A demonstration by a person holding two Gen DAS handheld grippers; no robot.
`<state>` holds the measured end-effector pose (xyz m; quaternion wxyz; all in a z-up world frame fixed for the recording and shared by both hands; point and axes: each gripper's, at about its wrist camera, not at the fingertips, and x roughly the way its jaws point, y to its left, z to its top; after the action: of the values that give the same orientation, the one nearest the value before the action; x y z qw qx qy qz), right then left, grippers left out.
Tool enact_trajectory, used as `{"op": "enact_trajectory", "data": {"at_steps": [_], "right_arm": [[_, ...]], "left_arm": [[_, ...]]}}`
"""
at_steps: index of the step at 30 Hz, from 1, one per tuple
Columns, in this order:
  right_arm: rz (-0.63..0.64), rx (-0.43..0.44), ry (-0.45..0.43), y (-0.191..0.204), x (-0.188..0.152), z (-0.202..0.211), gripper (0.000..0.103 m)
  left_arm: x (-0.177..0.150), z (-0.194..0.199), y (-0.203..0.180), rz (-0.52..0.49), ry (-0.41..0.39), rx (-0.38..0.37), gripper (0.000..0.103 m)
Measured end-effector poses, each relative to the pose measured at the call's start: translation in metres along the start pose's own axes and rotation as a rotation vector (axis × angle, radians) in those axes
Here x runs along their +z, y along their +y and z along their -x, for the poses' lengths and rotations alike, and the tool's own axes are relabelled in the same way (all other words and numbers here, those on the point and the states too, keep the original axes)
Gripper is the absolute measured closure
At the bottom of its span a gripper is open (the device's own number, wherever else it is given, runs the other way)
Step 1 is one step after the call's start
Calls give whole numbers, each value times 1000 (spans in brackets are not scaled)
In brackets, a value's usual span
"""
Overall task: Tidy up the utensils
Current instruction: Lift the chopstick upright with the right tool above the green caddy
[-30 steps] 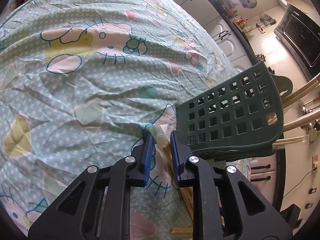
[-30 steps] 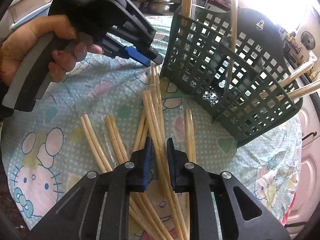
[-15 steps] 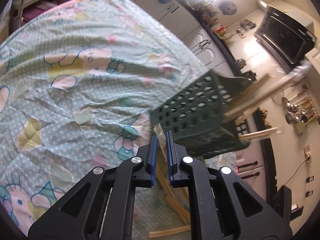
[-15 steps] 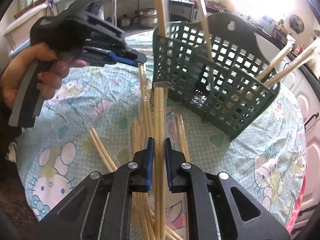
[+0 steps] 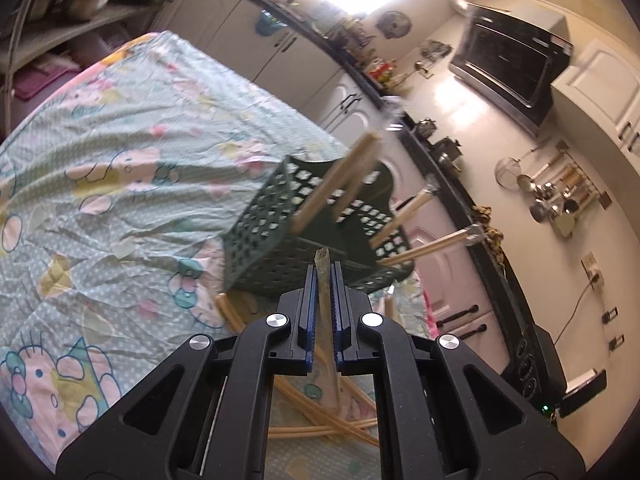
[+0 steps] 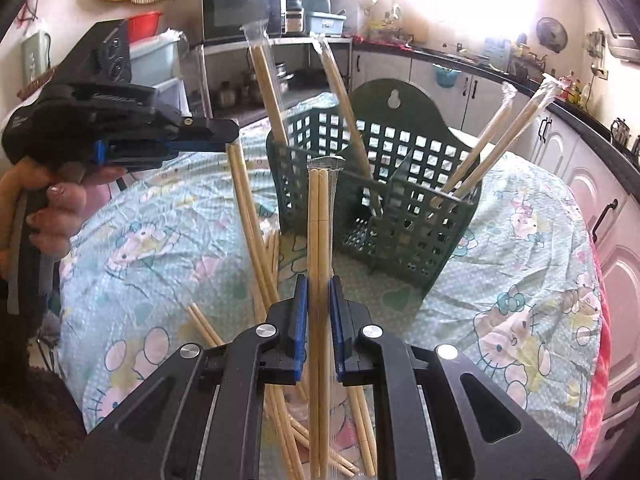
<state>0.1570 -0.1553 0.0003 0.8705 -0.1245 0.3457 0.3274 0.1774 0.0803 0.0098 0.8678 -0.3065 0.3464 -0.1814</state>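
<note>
My right tongs (image 6: 318, 292) are clamped on a wrapped pair of chopsticks (image 6: 319, 216), its long axis running straight ahead along the fingers, the sealed end of the wrapper pointing up and away toward the green basket (image 6: 404, 216). The pair passes between the two blue pads and sticks out well beyond them, its tip hanging in front of the basket's near wall, apart from it.

My left tongs (image 5: 322, 276) are pinched nearly closed on another wrapped pair (image 5: 322, 268). In the left wrist view only its short end pokes out past the pads, aimed at the basket (image 5: 260, 236) just ahead. In the right wrist view the same tongs (image 6: 224, 136) are held level in the left hand (image 6: 52, 216), and the pair hangs from them (image 6: 250, 224), slanting down and to the right, lower end among the loose chopsticks (image 6: 204, 324) scattered on the tabletop (image 6: 520, 264).

The basket stands upright on the cartoon-print cloth. Four wrapped pairs already lean in its compartments: two in the left one (image 6: 268, 88), tilted up and left, and two in the right one (image 6: 508, 128), fanning out to the upper right.
</note>
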Motion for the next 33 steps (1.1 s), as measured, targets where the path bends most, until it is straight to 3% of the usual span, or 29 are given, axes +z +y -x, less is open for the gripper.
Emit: {"op": "enact_trajectory", "data": {"at_steps": [5, 17, 33], "right_arm": [[-15, -2, -33, 5, 3, 1, 92], [-71, -27, -208, -10, 30, 36, 92], [-99, -55, -387, -26, 74, 63, 92]], "left_arm": [[-1, 3, -17, -38, -5, -30, 100], [9, 12, -57, -129, -25, -79, 100], [47, 47, -102, -241, -128, -99, 100]]}}
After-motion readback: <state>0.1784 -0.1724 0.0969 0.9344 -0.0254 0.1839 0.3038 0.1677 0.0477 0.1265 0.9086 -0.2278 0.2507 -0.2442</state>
